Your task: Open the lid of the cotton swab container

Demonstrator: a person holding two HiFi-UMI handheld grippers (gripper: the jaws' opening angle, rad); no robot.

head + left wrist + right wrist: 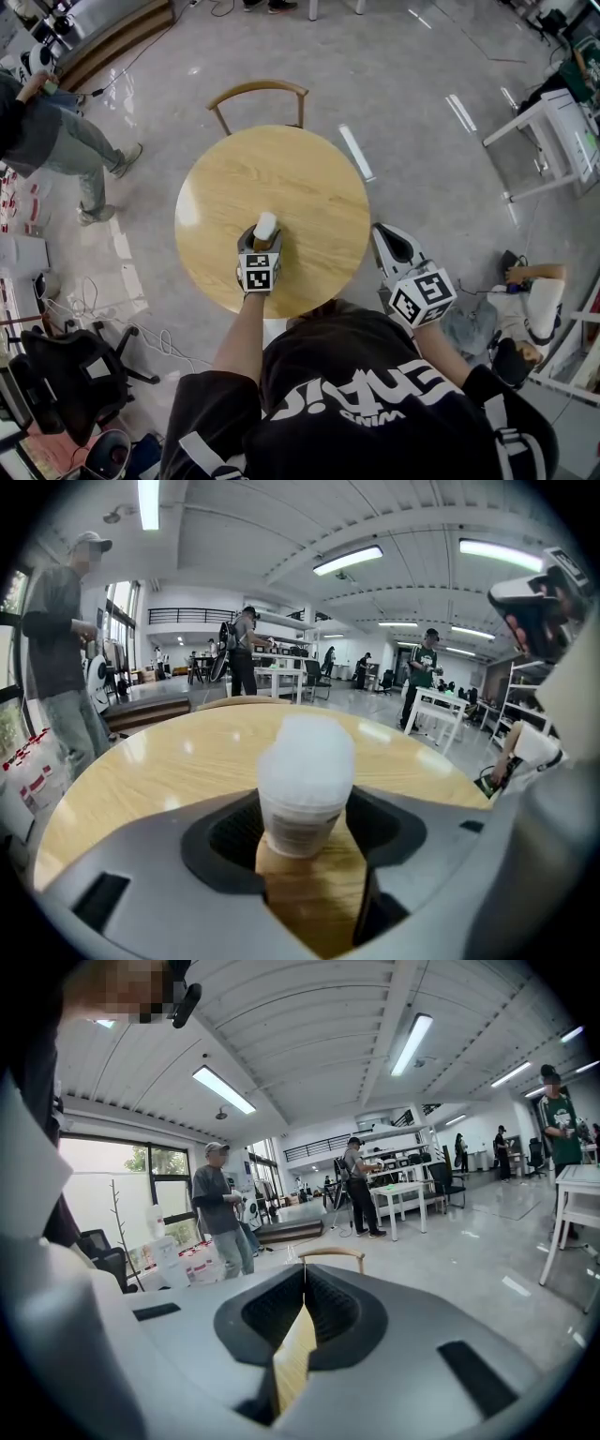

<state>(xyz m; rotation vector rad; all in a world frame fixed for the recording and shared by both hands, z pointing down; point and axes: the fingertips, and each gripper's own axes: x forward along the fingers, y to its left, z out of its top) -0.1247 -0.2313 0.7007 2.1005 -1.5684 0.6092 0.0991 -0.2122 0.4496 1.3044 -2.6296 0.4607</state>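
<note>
One container (pixel 266 225) shows over the round wooden worktop (pixel 309 178), toward its near edge. It is upright, whitish, with its cap on and a label band low on its side. The left gripper (pixel 265 242) reaches in from the near edge. In the left gripper view its jaws are closed on the container's (pixel 305 785) lower part, one pad against each side, with the cap standing clear above them. I cannot tell whether the base touches the wood.

The right gripper (pixel 382 232) is held off the worktop's right rim, over the floor, well apart from the container. In the right gripper view the jaws of this gripper (pixel 302 1283) are pressed together with nothing between them, and a strip of the worktop shows below the seam.

A chair (pixel 258 91) stands at the far side of the worktop. A person (pixel 56 141) stands off to the left.
</note>
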